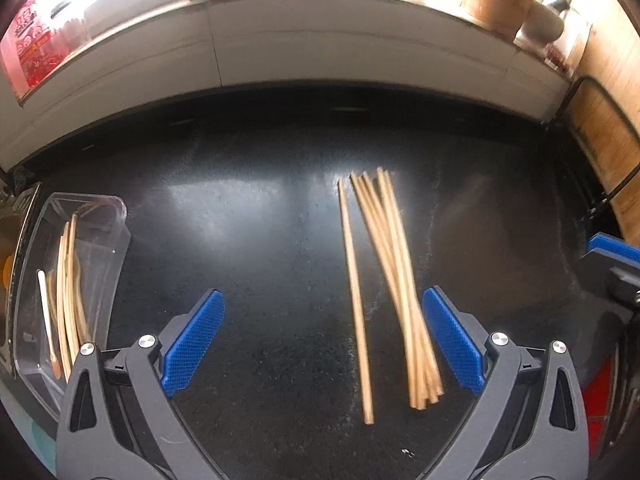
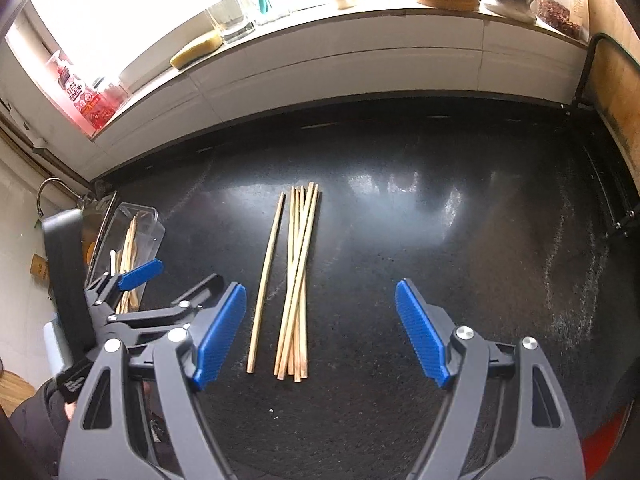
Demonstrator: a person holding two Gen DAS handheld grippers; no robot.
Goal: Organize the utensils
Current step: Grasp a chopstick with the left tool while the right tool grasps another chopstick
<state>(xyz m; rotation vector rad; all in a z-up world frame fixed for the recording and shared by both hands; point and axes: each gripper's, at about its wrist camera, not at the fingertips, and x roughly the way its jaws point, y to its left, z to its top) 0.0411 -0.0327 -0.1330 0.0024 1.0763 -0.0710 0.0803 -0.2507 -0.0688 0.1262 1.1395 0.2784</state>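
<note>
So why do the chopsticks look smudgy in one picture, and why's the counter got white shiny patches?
Left wrist view: the chopsticks look smeared by motion blur. Right wrist view: they're sharp. Both views: window light glares off the black counter, and the fisheye lens bends the windowsill.

Wooden chopsticks (image 2: pixel 295 280) flat on black counter (image 2: pixel 440 240)

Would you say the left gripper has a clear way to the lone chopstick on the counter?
Probably yes: the left gripper stands open over the bare counter, and the lone chopstick lies between its fingers, apart from the bundle.
</note>
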